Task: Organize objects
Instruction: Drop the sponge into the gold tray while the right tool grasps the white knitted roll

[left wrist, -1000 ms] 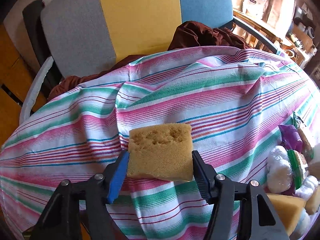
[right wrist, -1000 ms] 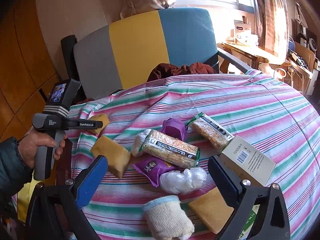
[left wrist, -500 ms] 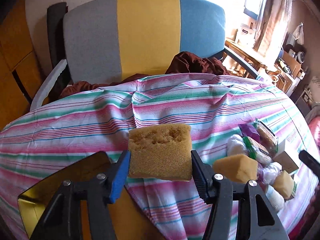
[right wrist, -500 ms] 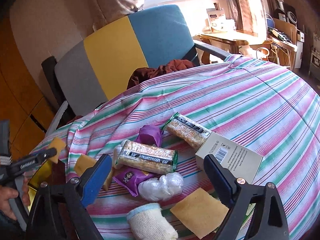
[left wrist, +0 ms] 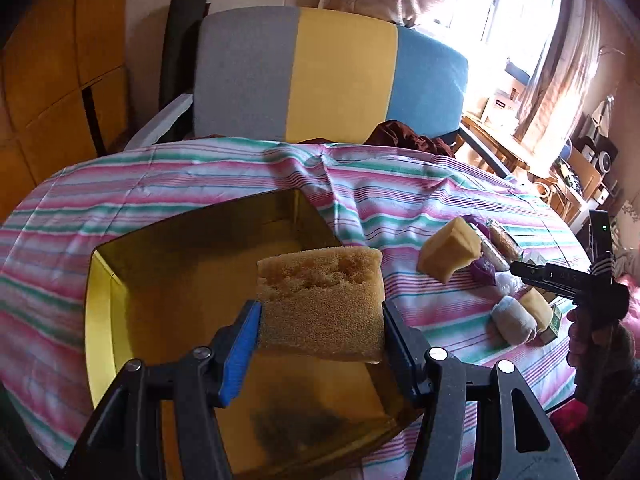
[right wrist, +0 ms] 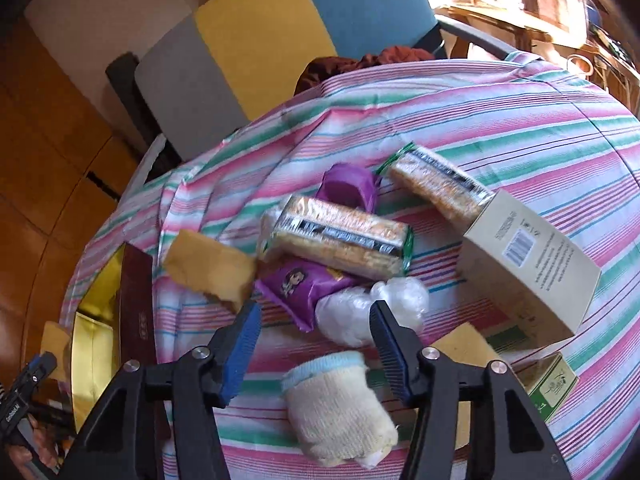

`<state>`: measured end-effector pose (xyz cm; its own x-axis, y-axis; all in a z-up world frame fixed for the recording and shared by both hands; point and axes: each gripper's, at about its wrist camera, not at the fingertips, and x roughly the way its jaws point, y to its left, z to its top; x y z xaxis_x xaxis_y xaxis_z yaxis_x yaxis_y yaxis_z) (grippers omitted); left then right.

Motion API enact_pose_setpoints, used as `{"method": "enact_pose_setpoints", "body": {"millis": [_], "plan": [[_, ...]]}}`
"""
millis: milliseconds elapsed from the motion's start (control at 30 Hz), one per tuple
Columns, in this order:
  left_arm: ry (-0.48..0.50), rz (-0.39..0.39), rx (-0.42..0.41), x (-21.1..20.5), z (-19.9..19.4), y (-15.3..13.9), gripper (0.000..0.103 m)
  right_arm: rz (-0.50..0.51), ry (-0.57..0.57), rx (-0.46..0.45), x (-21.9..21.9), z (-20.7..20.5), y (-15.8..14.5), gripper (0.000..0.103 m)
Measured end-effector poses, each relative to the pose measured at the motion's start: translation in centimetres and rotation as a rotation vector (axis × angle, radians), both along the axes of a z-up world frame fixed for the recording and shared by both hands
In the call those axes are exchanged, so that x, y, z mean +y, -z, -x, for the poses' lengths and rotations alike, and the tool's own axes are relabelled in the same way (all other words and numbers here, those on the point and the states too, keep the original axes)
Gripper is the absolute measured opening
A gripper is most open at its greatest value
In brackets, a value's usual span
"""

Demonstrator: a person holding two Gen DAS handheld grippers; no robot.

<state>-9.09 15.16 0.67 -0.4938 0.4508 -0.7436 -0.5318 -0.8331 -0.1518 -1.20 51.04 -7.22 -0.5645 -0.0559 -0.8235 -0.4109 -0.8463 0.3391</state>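
Left gripper (left wrist: 320, 334) pinches a sponge (left wrist: 320, 300) above the open gold box (left wrist: 100, 320); right gripper (right wrist: 316, 336) hangs over the pile.

Striped tablecloth (left wrist: 160, 176) covers the table, box at 7 o'clock. Right jaws have just been closing, nothing pressed between them; rolled sock (right wrist: 340, 404) at 6 o'clock, clear plastic bundle (right wrist: 360, 312) at 12, purple packet (right wrist: 300, 284) at 11.

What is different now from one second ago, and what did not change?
The left tool carried its sponge from above the striped cloth to above the open gold box. The right tool dropped toward the pile; its jaws have just been closing, around the clear plastic bundle, not gripping. The snacks and carton stayed put.
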Motion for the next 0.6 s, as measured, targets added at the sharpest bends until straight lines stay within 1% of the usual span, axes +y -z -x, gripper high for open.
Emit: {"method": "enact_pose_setpoints", "body": {"millis": [100,300,433,600], "plan": [[-0.052,0.010,0.011,-2.7,-0.9,0.5,0.060,-0.043,-0.053,-0.041,-1.5,0.3,0.5,0.055],[-0.196,-0.008,-0.015,-8.4,-1.5,1.3,0.060,-0.087,-0.087,-0.123,-1.9,0.3,1.2,0.055],[-0.291,-0.021,-0.039,-11.7,-1.7,2.2,0.060,-0.094,-0.100,-0.133,-1.9,0.0,1.2,0.055],[-0.342,-0.036,-0.045,-13.6,-2.2,2.3,0.060,-0.080,-0.122,-0.155,-2.0,0.0,1.1,0.057]]}}
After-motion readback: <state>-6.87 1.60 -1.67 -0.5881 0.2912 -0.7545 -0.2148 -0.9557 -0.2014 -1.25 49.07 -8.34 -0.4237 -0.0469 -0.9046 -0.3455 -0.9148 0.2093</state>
